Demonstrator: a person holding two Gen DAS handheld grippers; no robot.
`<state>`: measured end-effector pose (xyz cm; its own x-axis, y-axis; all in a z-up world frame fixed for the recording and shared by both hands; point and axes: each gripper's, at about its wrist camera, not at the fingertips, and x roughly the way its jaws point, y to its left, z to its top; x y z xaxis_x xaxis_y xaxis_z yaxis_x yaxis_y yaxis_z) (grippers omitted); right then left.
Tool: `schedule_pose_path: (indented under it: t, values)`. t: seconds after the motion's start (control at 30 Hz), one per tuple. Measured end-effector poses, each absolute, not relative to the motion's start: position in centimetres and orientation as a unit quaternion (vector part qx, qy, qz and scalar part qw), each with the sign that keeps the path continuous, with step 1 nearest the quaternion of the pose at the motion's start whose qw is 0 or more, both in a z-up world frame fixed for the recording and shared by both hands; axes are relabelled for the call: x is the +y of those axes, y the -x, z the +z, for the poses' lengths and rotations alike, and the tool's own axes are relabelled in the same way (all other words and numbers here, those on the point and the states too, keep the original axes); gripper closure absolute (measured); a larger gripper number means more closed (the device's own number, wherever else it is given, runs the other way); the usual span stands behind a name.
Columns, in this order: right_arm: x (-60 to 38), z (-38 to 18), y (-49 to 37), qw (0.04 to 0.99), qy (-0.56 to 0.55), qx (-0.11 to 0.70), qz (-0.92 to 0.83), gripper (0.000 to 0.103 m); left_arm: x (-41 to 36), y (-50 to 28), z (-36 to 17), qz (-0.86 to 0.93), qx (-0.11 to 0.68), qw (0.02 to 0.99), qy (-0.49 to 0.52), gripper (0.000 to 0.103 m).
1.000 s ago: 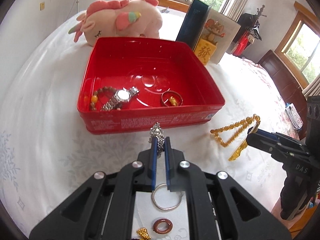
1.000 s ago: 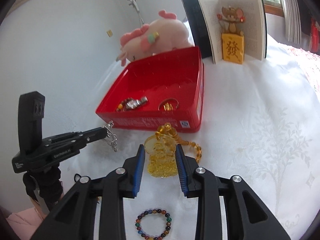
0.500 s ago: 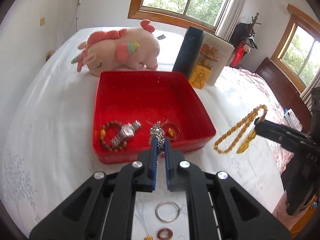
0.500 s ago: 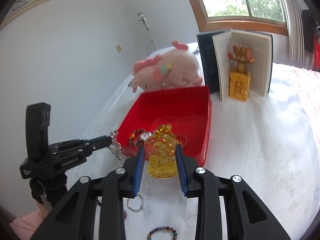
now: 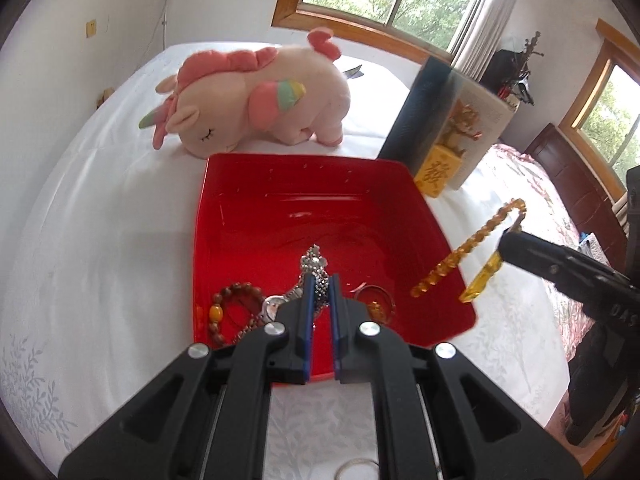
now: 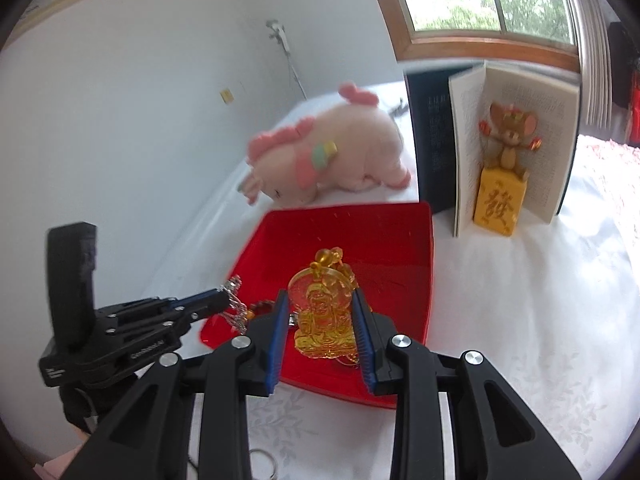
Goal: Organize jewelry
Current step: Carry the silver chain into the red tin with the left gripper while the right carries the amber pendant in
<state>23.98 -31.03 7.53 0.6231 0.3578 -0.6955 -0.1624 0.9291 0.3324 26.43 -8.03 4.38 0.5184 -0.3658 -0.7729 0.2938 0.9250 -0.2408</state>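
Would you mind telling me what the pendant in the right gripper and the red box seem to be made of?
The pendant looks like translucent amber-yellow resin or plastic, glossy, since light shows through its moulded figure. The red box appears to be painted tin or hard plastic; its floor shows sharp, shiny reflections.

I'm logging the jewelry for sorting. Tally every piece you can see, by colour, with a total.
Silver: 3 - chain in left gripper, watch in red tray, ring on the bedspread.
Amber-gold: 1 - pendant necklace in right gripper.
Brown: 1 - bead bracelet.
Red with gold charm: 1 - bangle.
Total: 6
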Motion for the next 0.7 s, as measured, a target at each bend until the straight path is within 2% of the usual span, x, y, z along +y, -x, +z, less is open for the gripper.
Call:
schedule_pose_path:
  t: [0.3,0.7]
  values:
    - [-30.5,2.8,-27.1,0.879,-0.099,0.456,0.100,0.072,-8.6,-29.7,0.4,-0.169,0.491,0.854,0.029,0.098]
    - [-29.3,-0.6,-29.3,0.864,-0.072,0.492,0.078,0.072,-9.1,-32.0,-1.6,-0.153,0.503,0.850,0.021,0.098]
